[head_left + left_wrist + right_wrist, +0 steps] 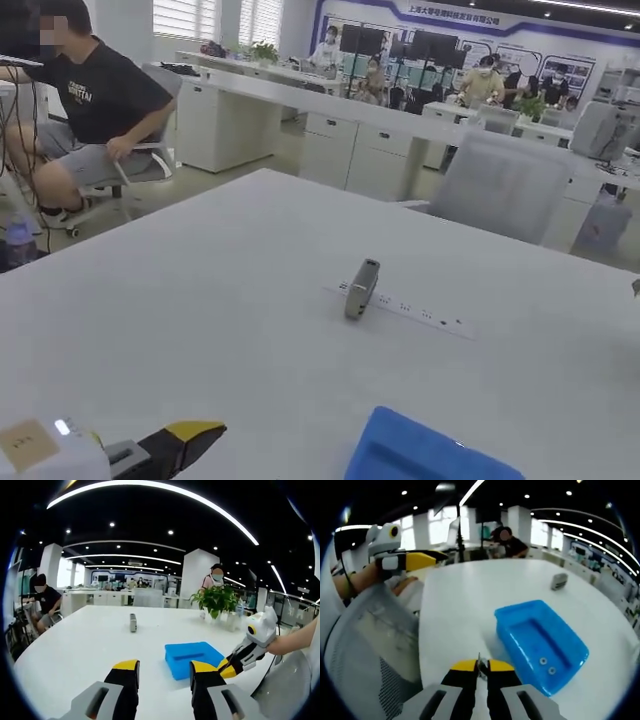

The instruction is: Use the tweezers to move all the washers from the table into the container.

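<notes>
One white bench (220,300) carries one blue container (540,637), set near the edge before us. We hold two grippers. The left gripper (165,667) hovers over the bench with its fingers apart and nothing between them. The right gripper (480,667), just short of the container, has its fingers pinched on one pair of tweezers (479,660). One grey plug block (362,288) stands farther off on a power strip (420,312). Two washers (543,660) lie inside the container.
</notes>
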Action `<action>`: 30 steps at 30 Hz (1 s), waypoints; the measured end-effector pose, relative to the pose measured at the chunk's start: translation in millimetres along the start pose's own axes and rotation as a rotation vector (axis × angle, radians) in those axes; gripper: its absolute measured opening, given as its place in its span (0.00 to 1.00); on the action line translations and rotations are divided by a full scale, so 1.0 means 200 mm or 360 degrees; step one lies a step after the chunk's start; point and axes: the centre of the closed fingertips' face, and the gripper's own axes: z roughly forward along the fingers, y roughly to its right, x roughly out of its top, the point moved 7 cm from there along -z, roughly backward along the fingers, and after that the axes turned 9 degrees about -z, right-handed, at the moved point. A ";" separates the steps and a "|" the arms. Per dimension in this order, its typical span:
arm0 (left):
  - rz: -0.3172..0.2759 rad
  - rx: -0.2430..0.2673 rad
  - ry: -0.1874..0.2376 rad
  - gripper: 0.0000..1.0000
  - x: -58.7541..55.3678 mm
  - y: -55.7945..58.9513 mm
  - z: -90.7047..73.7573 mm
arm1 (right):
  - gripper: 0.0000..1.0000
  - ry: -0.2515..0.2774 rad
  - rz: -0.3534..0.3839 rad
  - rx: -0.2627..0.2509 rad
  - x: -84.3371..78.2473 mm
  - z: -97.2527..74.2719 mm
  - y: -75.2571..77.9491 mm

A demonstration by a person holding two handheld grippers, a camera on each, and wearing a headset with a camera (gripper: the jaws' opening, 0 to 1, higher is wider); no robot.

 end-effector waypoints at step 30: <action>0.0039 0.0080 0.0011 0.79 0.01 0.00 0.03 | 0.03 0.0131 0.0157 -0.0128 0.13 -0.11 0.08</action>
